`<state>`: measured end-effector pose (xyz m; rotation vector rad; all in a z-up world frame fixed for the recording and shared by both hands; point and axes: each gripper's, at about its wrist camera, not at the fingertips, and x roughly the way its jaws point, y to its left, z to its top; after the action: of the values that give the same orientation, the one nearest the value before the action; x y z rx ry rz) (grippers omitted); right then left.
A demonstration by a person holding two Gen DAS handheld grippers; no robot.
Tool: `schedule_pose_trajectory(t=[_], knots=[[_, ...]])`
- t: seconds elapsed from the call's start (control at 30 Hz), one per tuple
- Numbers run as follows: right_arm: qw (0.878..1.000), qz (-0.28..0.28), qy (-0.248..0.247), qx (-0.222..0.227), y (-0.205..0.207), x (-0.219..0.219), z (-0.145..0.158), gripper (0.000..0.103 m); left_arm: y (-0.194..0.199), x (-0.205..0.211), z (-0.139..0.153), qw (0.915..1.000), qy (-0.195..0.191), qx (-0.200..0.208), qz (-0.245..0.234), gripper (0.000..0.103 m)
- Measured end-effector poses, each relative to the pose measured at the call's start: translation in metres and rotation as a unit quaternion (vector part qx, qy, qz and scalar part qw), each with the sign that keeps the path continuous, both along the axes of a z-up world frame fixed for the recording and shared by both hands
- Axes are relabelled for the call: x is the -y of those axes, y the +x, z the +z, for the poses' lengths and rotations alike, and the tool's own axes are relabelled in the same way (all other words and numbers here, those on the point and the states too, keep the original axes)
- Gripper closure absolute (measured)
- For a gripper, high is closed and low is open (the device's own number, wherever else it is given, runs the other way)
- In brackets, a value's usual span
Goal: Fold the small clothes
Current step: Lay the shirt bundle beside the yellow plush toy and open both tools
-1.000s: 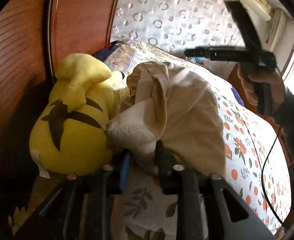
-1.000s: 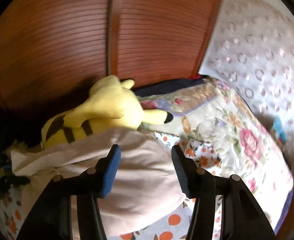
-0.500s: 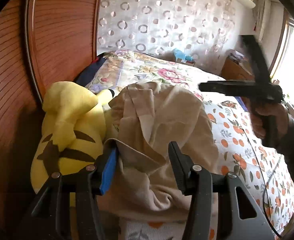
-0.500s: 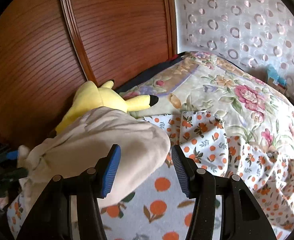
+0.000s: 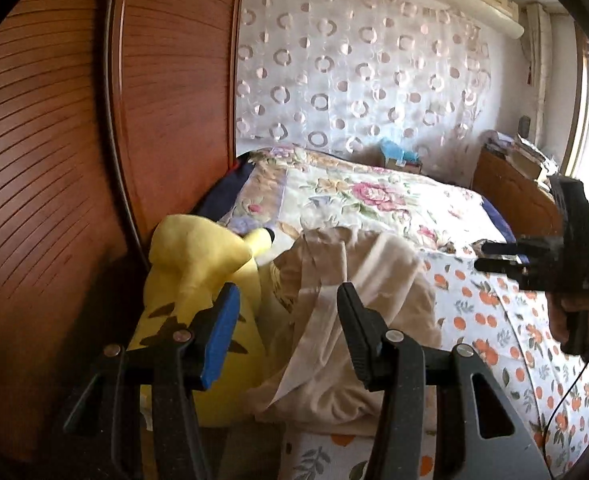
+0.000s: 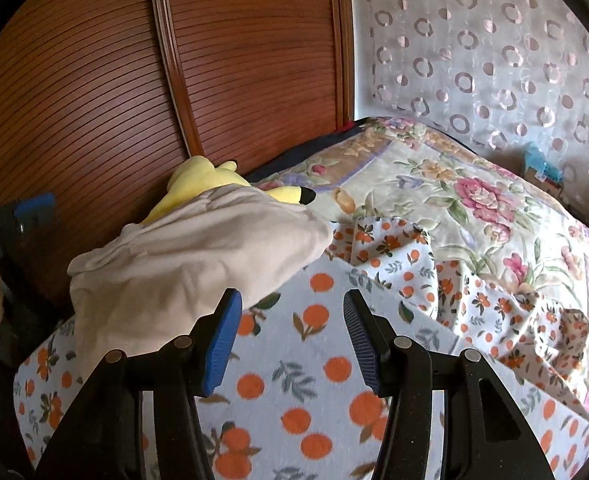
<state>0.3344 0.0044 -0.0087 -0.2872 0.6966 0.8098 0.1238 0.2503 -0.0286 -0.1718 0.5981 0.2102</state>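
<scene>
A beige garment (image 5: 358, 312) lies bunched in a loose fold on the orange-print sheet (image 5: 506, 320), leaning against a yellow plush toy (image 5: 198, 272). My left gripper (image 5: 288, 312) hovers above the garment's near end, open, its pads clear of the cloth. In the right wrist view the garment (image 6: 190, 264) lies to the left of my right gripper (image 6: 290, 320), which stands open over the bare sheet (image 6: 318, 360) with nothing between its fingers. The left wrist view also catches the right gripper (image 5: 490, 256) at the right, held by a hand (image 5: 570, 312).
A brown slatted wardrobe door (image 5: 54, 160) stands close behind the plush toy. A floral quilt (image 6: 474, 208) covers the far half of the bed, and the sheet's edge is rumpled beside it. A circle-patterned curtain (image 5: 358, 72) and a wooden nightstand (image 5: 510, 192) lie beyond.
My left gripper has let go of the garment's corner, opened and risen above it. My right gripper has swung to the right, off the garment and over the sheet.
</scene>
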Motion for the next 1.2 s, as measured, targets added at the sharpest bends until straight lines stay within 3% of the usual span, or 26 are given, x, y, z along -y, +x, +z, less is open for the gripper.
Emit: schedule_pose_trajectory(t=[0.27, 0.3, 0.37, 0.43, 0.6, 0.73, 0.8, 0.87, 1.0, 1.07, 1.2], knots=[[1.000, -0.009, 0.020, -0.001, -0.026, 0.028, 0.010, 0.048, 0.058, -0.002, -0.054, 0.9924, -0.062, -0.092, -0.053, 0.053], [1.000, -0.011, 0.022, 0.000, -0.030, 0.033, 0.012, 0.048, 0.063, -0.003, -0.060, 0.9919, -0.060, -0.099, -0.052, 0.058], [1.000, -0.017, 0.026, 0.003, -0.040, 0.045, 0.015, 0.048, 0.067, -0.003, -0.066, 0.9906, -0.064, -0.104, -0.063, 0.083], [0.999, -0.023, 0.030, 0.007, -0.051, 0.057, 0.018, 0.048, 0.067, -0.006, -0.065, 0.9905, -0.073, -0.093, -0.072, 0.099], [0.998, -0.040, 0.041, 0.018, -0.081, 0.083, 0.021, 0.048, 0.048, -0.025, -0.048, 0.9964, -0.057, -0.061, -0.011, 0.099], [0.997, -0.053, 0.052, 0.023, -0.107, 0.101, 0.020, 0.048, 0.035, -0.030, -0.044, 0.9973, -0.032, -0.065, 0.015, 0.098], [0.996, -0.062, 0.050, 0.033, -0.121, 0.107, 0.020, 0.048, 0.024, -0.025, -0.038, 0.9980, -0.028, -0.056, 0.012, 0.092], [0.995, -0.078, 0.049, 0.042, -0.133, 0.111, 0.021, 0.048, 0.008, -0.011, -0.030, 0.9994, -0.015, -0.031, -0.001, 0.069], [0.990, -0.120, 0.049, 0.064, -0.165, 0.126, 0.022, 0.048, -0.013, 0.020, -0.013, 0.9996, 0.012, 0.001, -0.025, 0.048], [0.987, -0.135, 0.052, 0.073, -0.179, 0.129, 0.023, 0.048, -0.023, 0.037, -0.005, 0.9990, 0.027, 0.017, -0.031, 0.026], [0.981, -0.161, 0.062, 0.094, -0.211, 0.138, 0.028, 0.048, -0.044, 0.075, 0.010, 0.9967, 0.035, 0.045, -0.058, 0.021]])
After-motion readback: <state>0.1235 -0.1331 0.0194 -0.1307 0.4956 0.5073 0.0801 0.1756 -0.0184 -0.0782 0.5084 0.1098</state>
